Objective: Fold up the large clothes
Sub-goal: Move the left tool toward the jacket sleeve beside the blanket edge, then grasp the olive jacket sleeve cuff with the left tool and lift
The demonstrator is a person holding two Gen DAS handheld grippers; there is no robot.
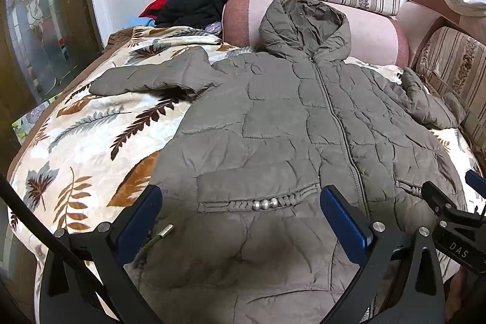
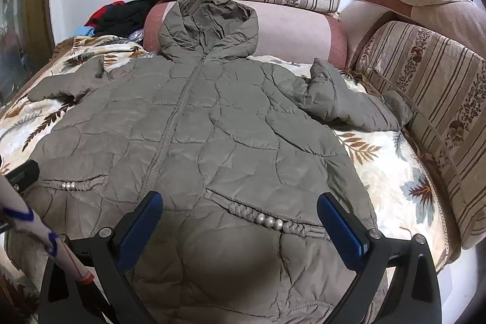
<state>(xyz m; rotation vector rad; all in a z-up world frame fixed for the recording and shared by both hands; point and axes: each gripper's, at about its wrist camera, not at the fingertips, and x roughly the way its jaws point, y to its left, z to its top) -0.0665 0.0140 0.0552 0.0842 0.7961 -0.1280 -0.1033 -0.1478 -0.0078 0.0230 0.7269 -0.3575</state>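
Jacket: a grey-green quilted hooded jacket (image 1: 273, 117) lies front up and zipped on a leaf-print blanket (image 1: 76, 123) that covers a sofa, with the hem toward the cameras.
Hood: the hood (image 2: 209, 26) leans up against a pink bolster (image 2: 297, 32) at the back.
Sleeves: the left sleeve (image 1: 145, 78) stretches out over the blanket; the right sleeve (image 2: 349, 102) is crumpled and bent near a striped cushion (image 2: 425, 87).
Left gripper: the left gripper (image 1: 240, 220) hovers above the lower left front, over the beaded pocket trim (image 1: 264, 204), with its jaws wide apart and nothing between them.
Right gripper: the right gripper (image 2: 240, 220) hangs over the lower right front, also spread wide and empty.
Step in hand: judged as the start, since no fold is made yet.
How to do it well: each gripper should probably go to its own side, pinch the shell together with the padding at the sleeve cuff or side seam, and carry the sleeve flat across the chest.
Caution: the padded fabric looks slippery and springy, so a shallow pinch may slide off; straightening the crumpled right sleeve first would likely give a cleaner fold.
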